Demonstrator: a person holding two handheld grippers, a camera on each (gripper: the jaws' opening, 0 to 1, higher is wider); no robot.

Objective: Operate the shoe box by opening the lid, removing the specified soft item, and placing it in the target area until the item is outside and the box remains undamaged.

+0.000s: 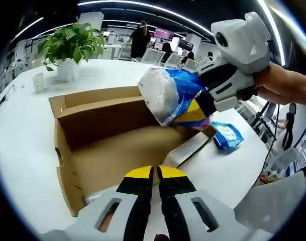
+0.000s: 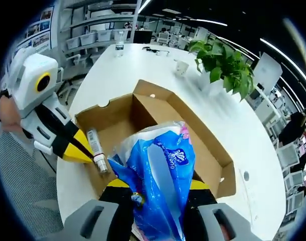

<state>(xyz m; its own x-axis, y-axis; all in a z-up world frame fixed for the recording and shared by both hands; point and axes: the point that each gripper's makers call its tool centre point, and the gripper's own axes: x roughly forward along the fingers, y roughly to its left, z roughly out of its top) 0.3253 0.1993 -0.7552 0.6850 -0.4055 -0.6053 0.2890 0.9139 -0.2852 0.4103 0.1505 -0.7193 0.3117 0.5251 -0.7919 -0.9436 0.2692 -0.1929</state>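
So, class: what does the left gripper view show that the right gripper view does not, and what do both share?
Left gripper view alone: a small blue packet on the table right of the box. Right gripper view alone: a small bottle by the box's near edge. Both: the open cardboard box, the potted plant, and the blue-and-white soft pack clamped in the right tool.

Left gripper (image 1: pixel 153 173) low at six o'clock with yellow-tipped jaws pressed together, right gripper (image 1: pixel 205 108) up at two o'clock, gripped by a hand (image 1: pixel 283 85), jaws clamped on something, angled down toward eight o'clock.
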